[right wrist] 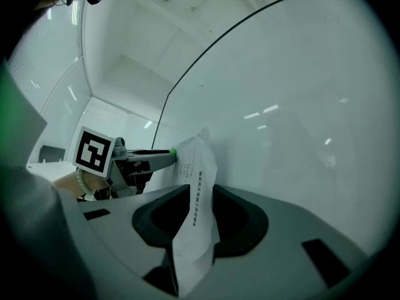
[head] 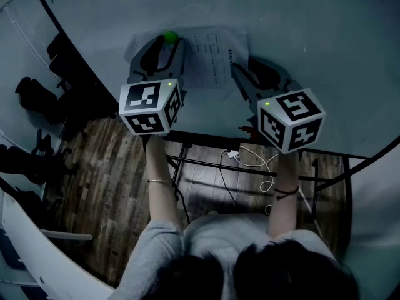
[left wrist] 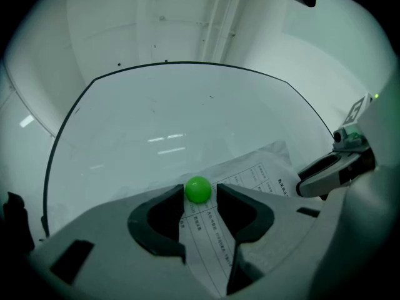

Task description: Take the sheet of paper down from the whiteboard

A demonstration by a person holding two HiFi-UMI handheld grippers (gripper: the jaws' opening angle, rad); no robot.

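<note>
Jaws of my left gripper (left wrist: 200,200) stand wide apart and clamp nothing. The round green magnet (left wrist: 199,190) sits between their tips, with the white printed sheet of paper (head: 212,58) running back between them. My right gripper (right wrist: 201,191) is equally wide. The sheet's free edge, curled off the glossy whiteboard (head: 281,30), passes between its jaws without being pinched.

Hazards:
- The magnet appears to pin the sheet's corner ahead of my left gripper. Pulling with the right gripper before that corner is freed could tear the paper.
- Lifting the magnet while neither gripper has closed on the sheet would likely drop it to the wooden floor (head: 112,186).
- The magnet is round and smooth, so a closing grip could squeeze it out sideways.

Not determinable:
- Whether the left pads touch the magnet.
- Whether a second magnet holds the sheet: its lower edge is behind my grippers in the head view.
- The print, which is too small to read.
</note>
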